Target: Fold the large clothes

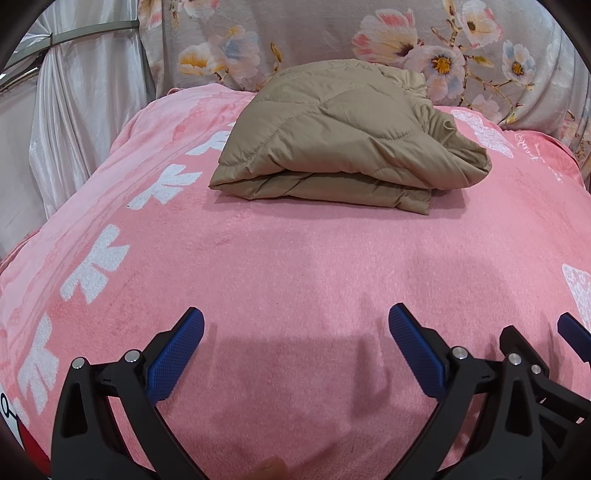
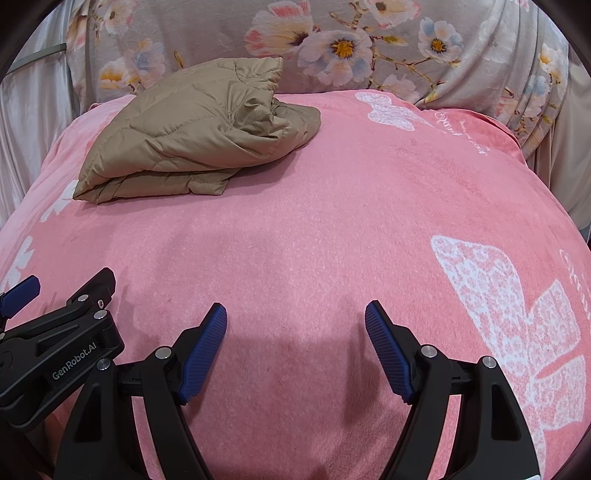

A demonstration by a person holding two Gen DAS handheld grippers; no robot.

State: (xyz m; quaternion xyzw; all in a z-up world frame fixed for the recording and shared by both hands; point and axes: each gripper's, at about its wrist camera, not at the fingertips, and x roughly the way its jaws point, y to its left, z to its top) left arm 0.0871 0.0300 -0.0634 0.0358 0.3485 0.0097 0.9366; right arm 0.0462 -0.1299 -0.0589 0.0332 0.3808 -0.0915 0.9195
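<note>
We see a folded tan quilted jacket [image 1: 343, 136] lying on the pink blanket [image 1: 295, 266], in the upper middle of the left wrist view and in the upper left of the right wrist view. Its long axis runs across the frame from left to right, the folded edge faces us, and a loose crumpled part sticks out on the right side. Behind it hangs a floral cloth [image 1: 369, 33]. Our left tool [image 1: 295, 325] and right tool [image 2: 295, 321] stand wide and empty above bare blanket, well apart from the jacket.
</note>
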